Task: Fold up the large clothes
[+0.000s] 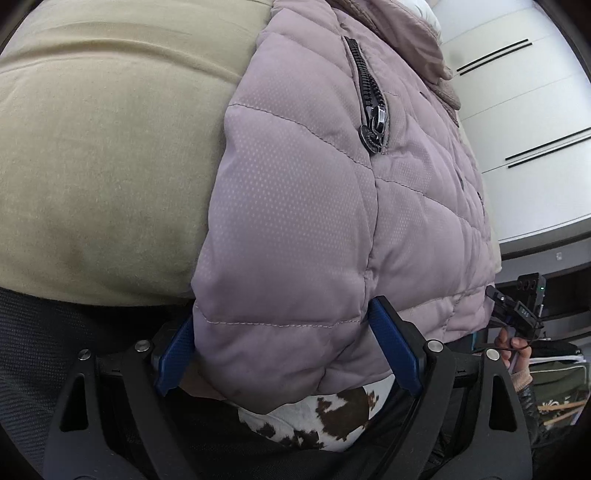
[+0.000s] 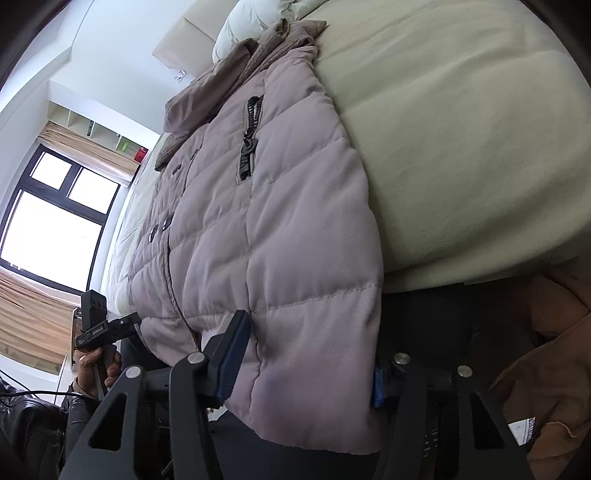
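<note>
Hem first: my puffy mauve jacket point(image 1: 295, 206) lies front-up along the edge of the bed point(image 1: 92, 147), its bottom hem hanging just over the side toward me, collar far up by the pillow point(image 2: 251, 22). I have one corner of that hem in front of each hand.

My left gripper point(image 1: 284, 350) stands wide, blue pads on either side of the hem corner. The quilted fabric fills the gap, yet I cannot say the pads press it, so I count this one as released around the cloth. My right gripper point(image 2: 306, 354) is narrower. Its left pad lies against the padding and dents it, while the right pad is mostly hidden behind the jacket's side edge. I judge it is pinching the corner, though with one pad hidden I cannot be certain.

To do this well I want both layers caught, the shell and the patterned lining point(image 1: 325, 413) that peeks out below the hem in the left view. A down jacket is slippery and springy, so a shallow bite may slide off as I lift. I should push each gripper deeper past the stitched hem seam before squeezing, then close the left to match the right. Both corners should rise together and level, so the fold toward the collar stays square and the pocket zipper point(image 1: 373, 110) does not bunch.
</note>
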`<state>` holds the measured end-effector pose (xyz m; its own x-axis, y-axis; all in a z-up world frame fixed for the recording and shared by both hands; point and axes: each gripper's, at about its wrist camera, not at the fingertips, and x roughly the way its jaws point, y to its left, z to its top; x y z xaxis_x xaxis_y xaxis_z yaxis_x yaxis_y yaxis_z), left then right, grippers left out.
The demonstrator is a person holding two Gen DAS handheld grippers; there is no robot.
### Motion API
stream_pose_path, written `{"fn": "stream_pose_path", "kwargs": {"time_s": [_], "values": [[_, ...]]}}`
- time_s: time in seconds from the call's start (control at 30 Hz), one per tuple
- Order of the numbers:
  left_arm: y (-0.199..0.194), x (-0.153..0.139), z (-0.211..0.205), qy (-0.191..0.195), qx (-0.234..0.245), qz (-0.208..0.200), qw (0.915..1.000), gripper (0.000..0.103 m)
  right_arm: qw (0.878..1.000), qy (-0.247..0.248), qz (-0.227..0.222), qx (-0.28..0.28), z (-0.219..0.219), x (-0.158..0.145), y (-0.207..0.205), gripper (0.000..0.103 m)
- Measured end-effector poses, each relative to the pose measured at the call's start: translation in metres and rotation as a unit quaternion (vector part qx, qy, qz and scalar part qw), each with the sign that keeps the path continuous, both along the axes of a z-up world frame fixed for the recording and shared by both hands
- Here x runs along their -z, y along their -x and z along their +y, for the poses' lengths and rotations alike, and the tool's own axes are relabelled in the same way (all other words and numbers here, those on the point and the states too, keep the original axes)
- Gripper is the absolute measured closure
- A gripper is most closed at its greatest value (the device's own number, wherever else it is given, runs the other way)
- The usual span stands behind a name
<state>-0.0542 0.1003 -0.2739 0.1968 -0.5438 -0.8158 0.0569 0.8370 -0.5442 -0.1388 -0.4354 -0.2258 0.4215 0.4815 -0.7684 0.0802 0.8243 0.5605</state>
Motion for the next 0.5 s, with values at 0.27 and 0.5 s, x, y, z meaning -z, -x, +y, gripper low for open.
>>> {"fn": "stream_pose_path", "kwargs": {"time_s": [0.27, 0.5], "values": [[0.001, -0.003, -0.005, 0.022, 0.018, -0.008, 0.9996, 0.036, 1.0, -0.014, 0.0, -0.004, -0.006, 0.002, 0.005, 0.054], [-0.001, 0.008, -0.003, 0.049, 0.003, 0.015, 0.9987, 0.031, 1.0, -0.022, 0.002, -0.006, -0.014, 0.001, 0.008, 0.059]]}}
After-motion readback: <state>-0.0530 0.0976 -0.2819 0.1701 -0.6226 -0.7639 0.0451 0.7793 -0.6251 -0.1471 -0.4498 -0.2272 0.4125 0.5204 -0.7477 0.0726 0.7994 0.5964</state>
